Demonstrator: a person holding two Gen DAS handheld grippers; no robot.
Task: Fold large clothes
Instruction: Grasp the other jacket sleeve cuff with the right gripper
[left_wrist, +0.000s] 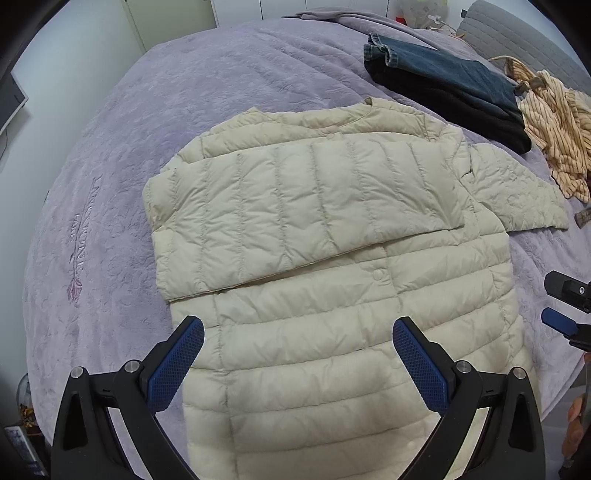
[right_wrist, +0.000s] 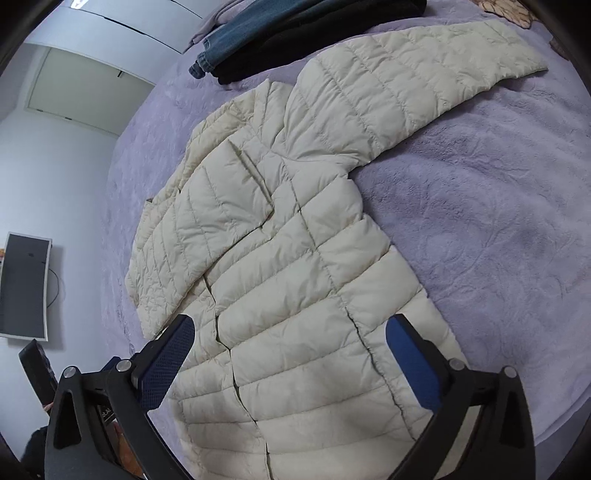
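- A lilac quilted bedspread (left_wrist: 155, 122) covers the bed.
- Folded blue jeans (left_wrist: 443, 70) lie on a folded black garment (left_wrist: 461, 110) at the far side.
- A crumpled orange-striped shirt (left_wrist: 554, 122) sits just beside them.
- A dark monitor (right_wrist: 24, 284) hangs on the white wall.

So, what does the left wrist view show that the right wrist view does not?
Only the left wrist view shows the striped shirt, crumpled beyond the folded jeans, and the right tool's tip at its edge. Only the right wrist view shows the jacket's unfolded sleeve whole, and a dark screen on the wall. Both show the cream puffer jacket on the purple bedspread, one sleeve folded across its chest.
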